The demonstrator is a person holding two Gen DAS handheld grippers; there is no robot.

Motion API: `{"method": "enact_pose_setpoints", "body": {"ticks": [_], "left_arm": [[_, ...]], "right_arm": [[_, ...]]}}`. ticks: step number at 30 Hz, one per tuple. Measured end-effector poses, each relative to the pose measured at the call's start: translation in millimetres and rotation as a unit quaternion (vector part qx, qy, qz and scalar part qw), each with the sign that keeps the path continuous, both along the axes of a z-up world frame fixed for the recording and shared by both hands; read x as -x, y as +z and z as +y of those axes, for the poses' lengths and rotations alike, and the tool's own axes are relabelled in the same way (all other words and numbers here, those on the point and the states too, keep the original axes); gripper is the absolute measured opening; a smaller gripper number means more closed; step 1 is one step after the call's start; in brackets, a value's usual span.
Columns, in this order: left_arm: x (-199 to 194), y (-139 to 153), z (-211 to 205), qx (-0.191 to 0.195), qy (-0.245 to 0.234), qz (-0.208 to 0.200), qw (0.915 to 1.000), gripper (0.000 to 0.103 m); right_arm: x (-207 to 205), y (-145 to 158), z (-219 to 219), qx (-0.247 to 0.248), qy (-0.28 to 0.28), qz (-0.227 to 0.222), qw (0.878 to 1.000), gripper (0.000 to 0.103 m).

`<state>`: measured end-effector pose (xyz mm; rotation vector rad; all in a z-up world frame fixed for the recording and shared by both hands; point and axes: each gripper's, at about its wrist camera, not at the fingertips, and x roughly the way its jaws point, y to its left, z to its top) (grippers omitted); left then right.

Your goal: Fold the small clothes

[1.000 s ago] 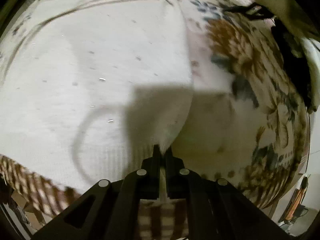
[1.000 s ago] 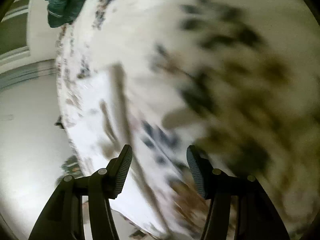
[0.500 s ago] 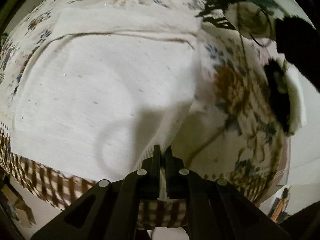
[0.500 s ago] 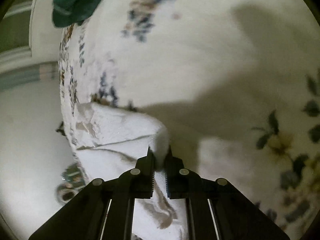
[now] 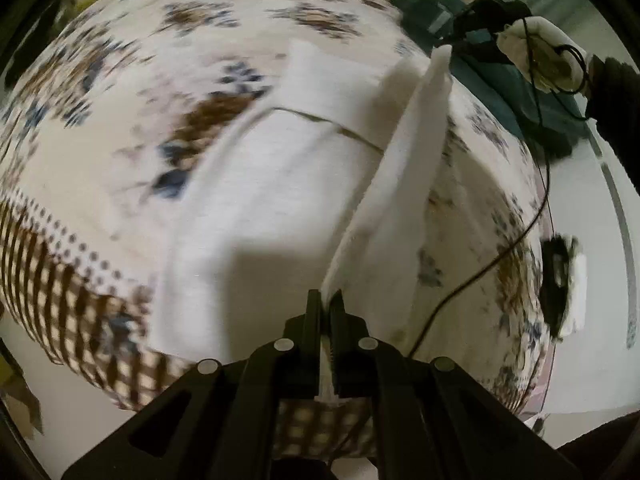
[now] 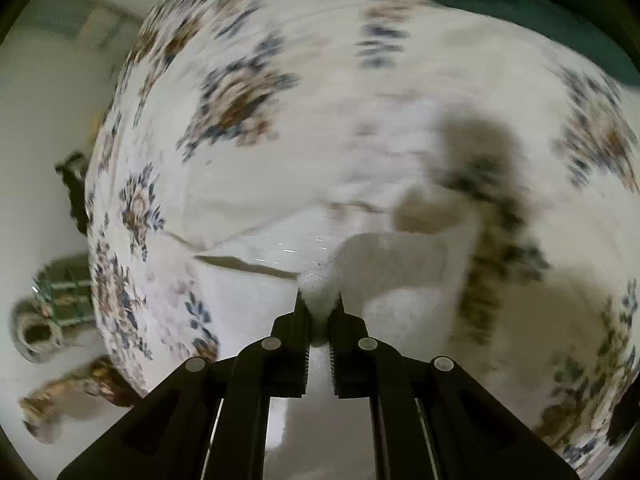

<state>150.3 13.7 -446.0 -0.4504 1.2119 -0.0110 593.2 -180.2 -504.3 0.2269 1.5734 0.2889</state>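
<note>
Left wrist view shows 1 white garment (image 5: 256, 216) of soft, faintly ribbed knit lying on a round counter (image 5: 132, 92) covered by a cream cloth printed with blue and brown flower sprays; a brown checked border runs along the cloth's near edge below the garment. The left claw (image 5: 329, 300) is clamped tight on the garment's near right edge, and from that pinch a narrow fold of the fabric stands up in a long, tapering ridge toward the garment's far right corner, where the right claw (image 5: 460, 40) grips it. A person's hand (image 5: 544, 60) in a pale glove holds that second tool. 1 thin black cable (image 5: 500, 252) hangs right of the garment, crossing the cloth, and a dark green cloth (image 5: 500, 76) lies past the garment's far right corner. Blur softens the flower print.

Right wrist view has the right claw (image 6: 319, 304) closed narrow on a fuzzy white corner of the garment (image 6: 260, 264), with fabric bunched between the toothed pads. Its jaws have just been closing. A grey shadow falls across the counter right of the garment.
</note>
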Motion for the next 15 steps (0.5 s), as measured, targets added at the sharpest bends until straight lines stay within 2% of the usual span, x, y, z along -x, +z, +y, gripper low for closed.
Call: {"method": "enact_pose_setpoints", "body": {"ticks": [3,8,11,15], "left_arm": [[8,-16,41,0.029,0.042,0.010,0.9987,0.002],[20,-45,91,0.066,0.100,0.025,0.9924,0.002],[24,-63,111,0.079,0.119,0.035,0.9892,0.002],[23,-89,126,0.096,0.137,0.051,0.9846,0.002]], "right_arm": [[-8,-20,83,0.028,0.027,0.005,0.999,0.008],[-11,-69,180,0.100,0.063,0.013,0.993,0.008],[-10,-94,209,0.131,0.076,0.017,0.988,0.008],[-9,-120,222,0.157,0.078,0.023,0.984,0.008]]}}
